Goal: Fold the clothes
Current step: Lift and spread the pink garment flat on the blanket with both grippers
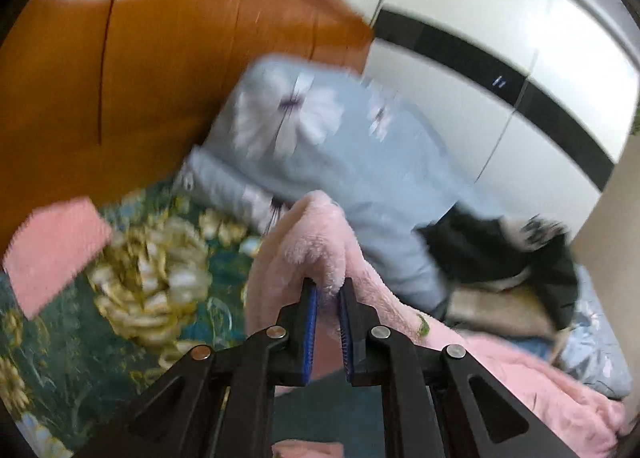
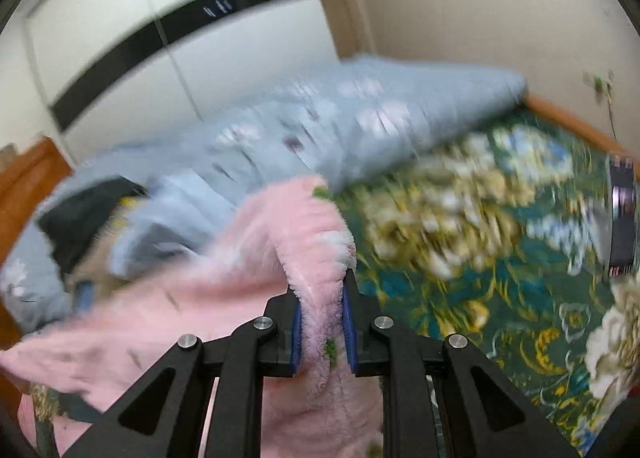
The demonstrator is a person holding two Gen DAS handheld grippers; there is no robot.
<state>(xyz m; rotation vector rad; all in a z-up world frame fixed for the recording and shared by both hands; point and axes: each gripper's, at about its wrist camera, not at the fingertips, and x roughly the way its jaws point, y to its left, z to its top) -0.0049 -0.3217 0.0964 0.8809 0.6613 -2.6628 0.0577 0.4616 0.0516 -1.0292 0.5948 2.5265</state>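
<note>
- Left wrist view: one left gripper (image 1: 329,290) clamped on a fold of the pink fleece garment (image 1: 316,242), lifted over the floral bedspread (image 1: 152,270). One folded pink piece (image 1: 52,250) far left, blurred. One blue quilt (image 1: 320,137); dark clothing (image 1: 500,250) partly hidden.
- Right wrist view: one right gripper (image 2: 322,294) clamped on the same garment's (image 2: 224,290) edge. Striped object (image 2: 622,213) cut off by the frame. No legible writing.

Pink fleece garment (image 1: 312,234), teal floral bedspread (image 1: 168,274), pale blue flowered quilt (image 1: 328,129)
</note>
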